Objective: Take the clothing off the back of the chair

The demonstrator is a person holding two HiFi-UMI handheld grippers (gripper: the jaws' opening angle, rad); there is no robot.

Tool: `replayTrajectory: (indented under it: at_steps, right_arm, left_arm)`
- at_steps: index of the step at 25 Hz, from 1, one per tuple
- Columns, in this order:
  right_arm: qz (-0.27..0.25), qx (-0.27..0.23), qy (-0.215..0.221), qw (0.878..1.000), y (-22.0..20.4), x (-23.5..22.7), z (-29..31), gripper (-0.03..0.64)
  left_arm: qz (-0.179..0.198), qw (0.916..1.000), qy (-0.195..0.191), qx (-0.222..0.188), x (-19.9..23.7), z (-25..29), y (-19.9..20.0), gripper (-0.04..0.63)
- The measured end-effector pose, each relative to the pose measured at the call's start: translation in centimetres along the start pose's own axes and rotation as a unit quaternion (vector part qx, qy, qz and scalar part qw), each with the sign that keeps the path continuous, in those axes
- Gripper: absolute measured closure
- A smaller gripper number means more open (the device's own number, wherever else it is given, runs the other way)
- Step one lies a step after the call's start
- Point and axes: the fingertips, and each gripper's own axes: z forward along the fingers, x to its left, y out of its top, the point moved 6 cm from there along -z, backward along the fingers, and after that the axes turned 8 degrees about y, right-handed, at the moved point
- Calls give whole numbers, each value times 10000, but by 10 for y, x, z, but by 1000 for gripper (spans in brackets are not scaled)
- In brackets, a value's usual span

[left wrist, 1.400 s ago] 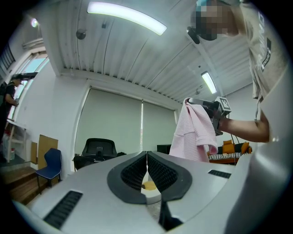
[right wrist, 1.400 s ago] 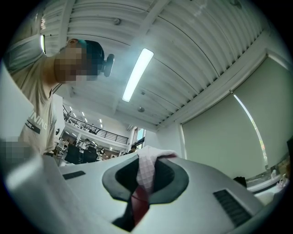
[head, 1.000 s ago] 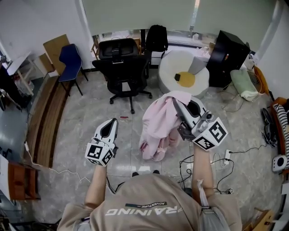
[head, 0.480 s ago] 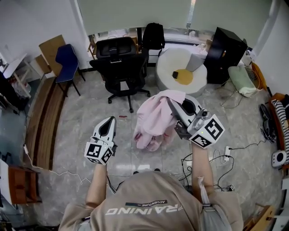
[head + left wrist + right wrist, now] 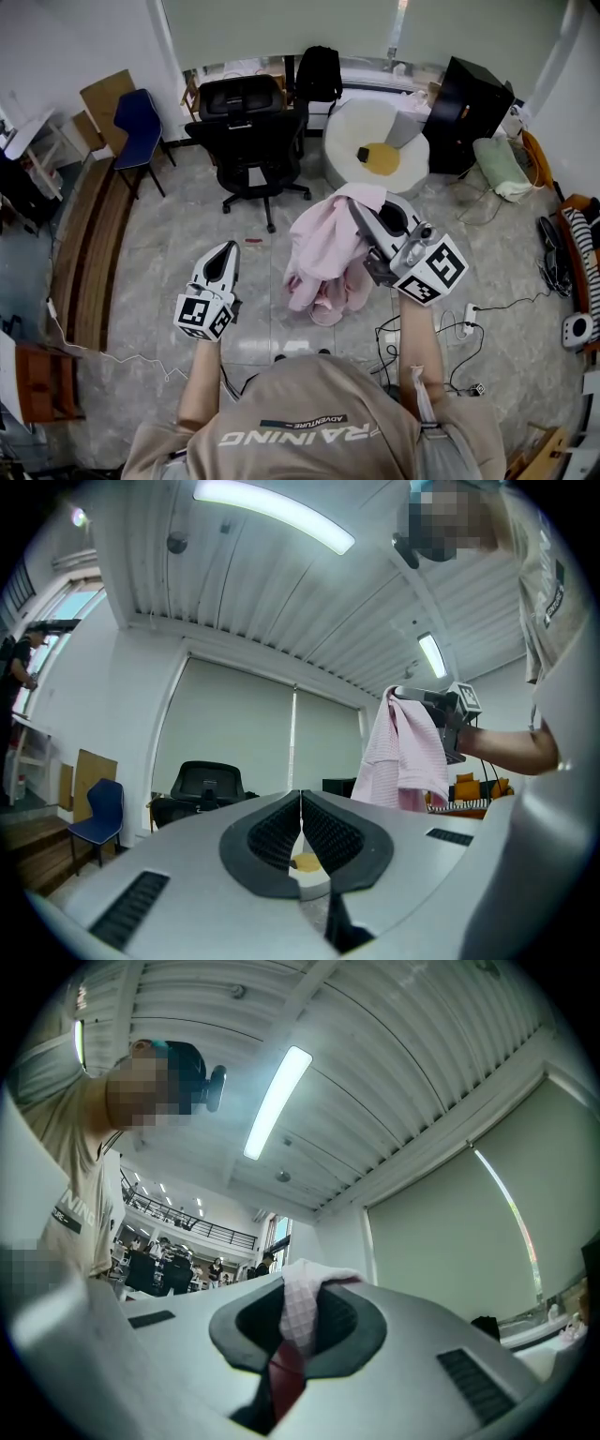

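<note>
A pink garment (image 5: 326, 248) hangs free in the air from my right gripper (image 5: 357, 208), well clear of the black office chair (image 5: 248, 131) further back. In the right gripper view the pink cloth (image 5: 302, 1309) is pinched between the jaws of the right gripper (image 5: 305, 1290), which is shut on it. My left gripper (image 5: 229, 253) is held out to the left of the garment, apart from it. In the left gripper view the left gripper (image 5: 300, 803) is shut with nothing held, and the garment (image 5: 408, 752) hangs off to the right.
A blue chair (image 5: 141, 122) and a wooden bench (image 5: 84, 244) stand at the left. A round white seat (image 5: 403, 155), a black cabinet (image 5: 469, 103) and a black backpack (image 5: 321, 75) line the back. Cables and a power strip (image 5: 469, 323) lie on the floor at the right.
The hanging end of the pink garment has swayed a little left and back. Both grippers stay almost where they were.
</note>
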Motion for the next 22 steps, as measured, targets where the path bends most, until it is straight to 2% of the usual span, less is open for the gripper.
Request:
replayTrajectory:
  at_steps: [22]
  right_arm:
    - [-66, 21, -91, 9999, 10, 6, -25, 574]
  left_arm:
    - [89, 9997, -221, -10, -23, 5, 9, 580]
